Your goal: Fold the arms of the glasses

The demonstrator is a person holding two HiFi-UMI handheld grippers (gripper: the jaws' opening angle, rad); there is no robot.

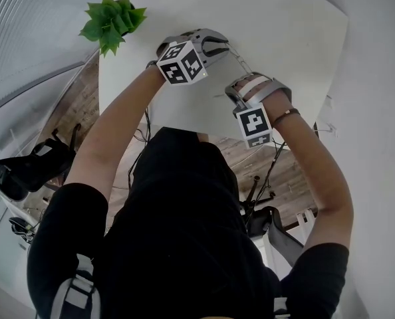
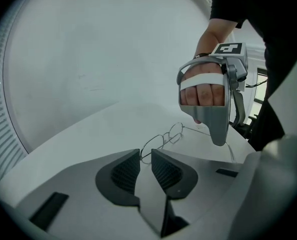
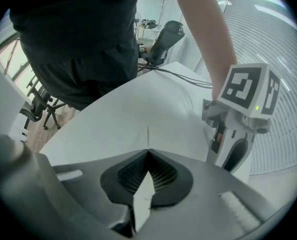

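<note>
In the head view, the person's bare forearms reach over a white table [image 1: 290, 32]. The grey hand-held left gripper [image 1: 225, 46] sits near 12 o'clock of the frame, and the matching right gripper [image 1: 247, 82] lies just beside it at its 4 o'clock. Each carries a cube with black-and-white square markers. The thin wire-framed, round-lensed glasses [image 1: 241, 62] show only as a fine line between the two grippers. A spiky green potted plant [image 1: 111, 18] stands at 11 o'clock by the table's edge. In the left gripper view, the left gripper [image 2: 145, 159] has its ribbed dark jaws drawn close, with only a narrow slot between them. The near rim of one lens sits in that slot at the tips, pinched there. The glasses [image 2: 164, 140] run from the jaws toward 1 o'clock, low over the table [image 2: 78, 134]. One arm runs on toward 3 o'clock, under the right gripper [image 2: 217, 134], which points down over it. In the right gripper view, the right gripper [image 3: 147, 156] has its jaws pressed fully together on an arm of the glasses [image 3: 147, 136], which sticks out as a hair-thin wire toward 12 o'clock above the table [image 3: 113, 119]. The left gripper [image 3: 233, 154] stands at 3 o'clock. A dark office chair [image 3: 166, 36] is beyond the table at 12 o'clock.
</note>
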